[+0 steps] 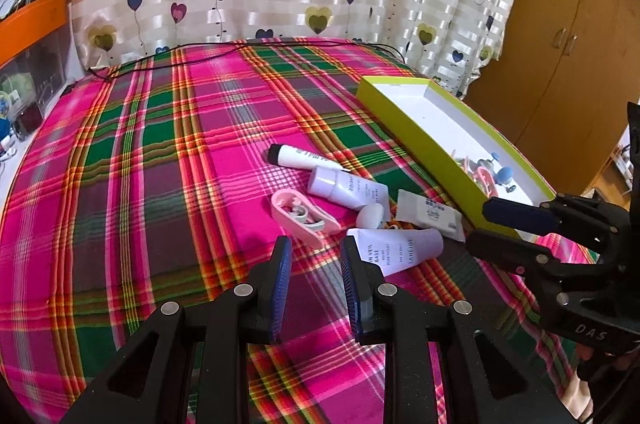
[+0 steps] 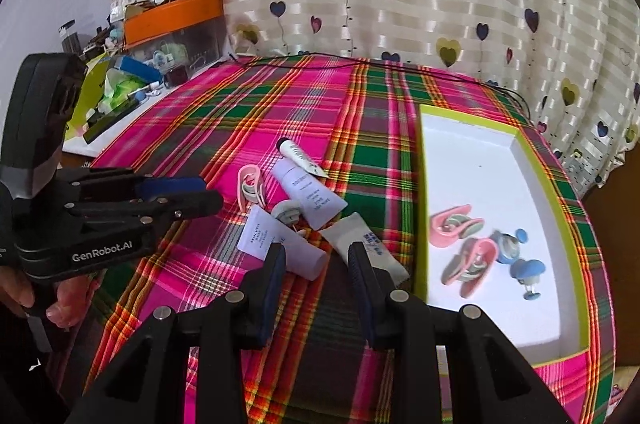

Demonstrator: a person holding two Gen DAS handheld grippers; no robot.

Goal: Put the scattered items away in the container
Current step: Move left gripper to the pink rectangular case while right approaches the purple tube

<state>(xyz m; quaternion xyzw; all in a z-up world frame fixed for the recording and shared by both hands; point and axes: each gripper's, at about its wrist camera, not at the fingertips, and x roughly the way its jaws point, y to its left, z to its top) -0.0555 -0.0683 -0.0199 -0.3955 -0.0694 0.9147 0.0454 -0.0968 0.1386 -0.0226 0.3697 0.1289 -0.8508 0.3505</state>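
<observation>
A lime-walled white box (image 1: 416, 135) (image 2: 472, 159) lies on the plaid cloth at the right; it holds pink clips (image 2: 456, 224) and blue clips (image 2: 520, 256). Scattered left of it: a black-capped white tube (image 1: 298, 156) (image 2: 298, 153), two lilac tubes (image 1: 352, 185) (image 1: 400, 248) (image 2: 312, 199) (image 2: 280, 244), a pink clip (image 1: 302, 216) (image 2: 250, 185), a white round clip (image 1: 371, 215) (image 2: 286, 211) and a white sachet (image 1: 430, 214) (image 2: 366, 246). My left gripper (image 1: 316, 248) is open and empty, just short of the pink clip and the near tube. My right gripper (image 2: 318, 254) is open and empty over the near tube and sachet.
The right gripper (image 1: 496, 228) shows at the right of the left wrist view, the left gripper (image 2: 200, 195) at the left of the right wrist view. A black cable (image 2: 360, 63) runs along the table's far edge before a heart-print curtain. A cluttered shelf with an orange bin (image 2: 172, 15) stands at the left.
</observation>
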